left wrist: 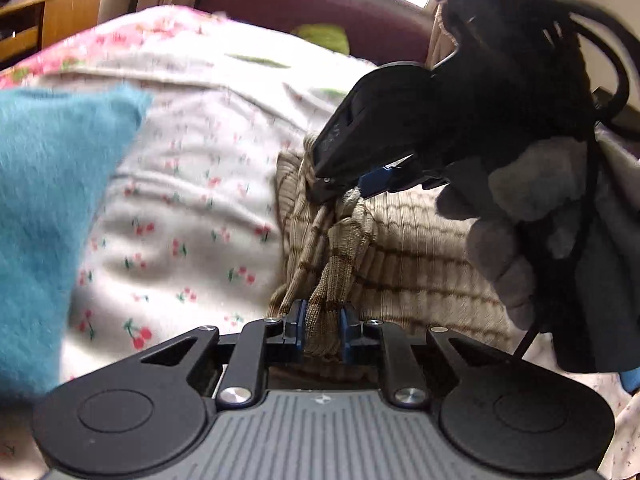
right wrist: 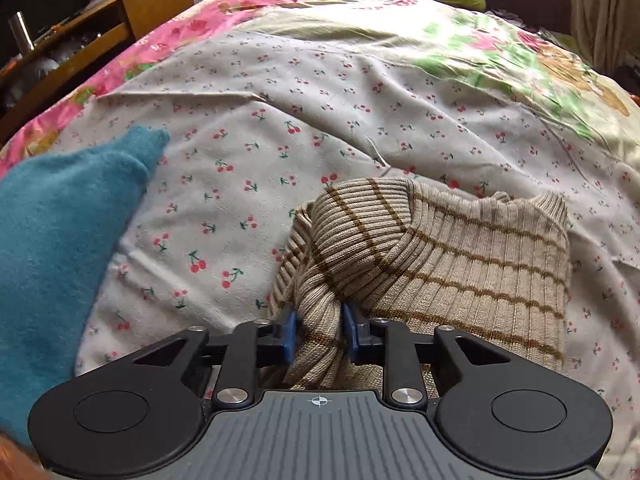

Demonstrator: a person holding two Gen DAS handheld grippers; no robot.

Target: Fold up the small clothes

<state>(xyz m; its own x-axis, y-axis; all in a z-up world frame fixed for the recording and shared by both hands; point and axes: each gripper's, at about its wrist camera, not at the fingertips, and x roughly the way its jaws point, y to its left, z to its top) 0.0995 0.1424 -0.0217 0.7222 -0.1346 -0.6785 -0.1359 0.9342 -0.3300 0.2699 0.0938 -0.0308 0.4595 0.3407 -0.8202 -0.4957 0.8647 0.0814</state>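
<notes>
A beige ribbed knit garment with brown stripes (right wrist: 460,260) lies partly folded on the cherry-print sheet (right wrist: 280,128). My right gripper (right wrist: 319,336) is shut on a bunched edge of it at its near left side. In the left wrist view my left gripper (left wrist: 322,330) is shut on another bunched part of the same garment (left wrist: 420,256), lifted off the bed. The right gripper (left wrist: 352,190) shows there too, held by a gloved hand, pinching the cloth just beyond my left one.
A teal fuzzy garment (right wrist: 60,248) lies on the left of the bed. A pink floral quilt (right wrist: 208,20) covers the far side. A wooden desk (right wrist: 120,20) stands at the far left, a dark red headboard (left wrist: 320,4) behind.
</notes>
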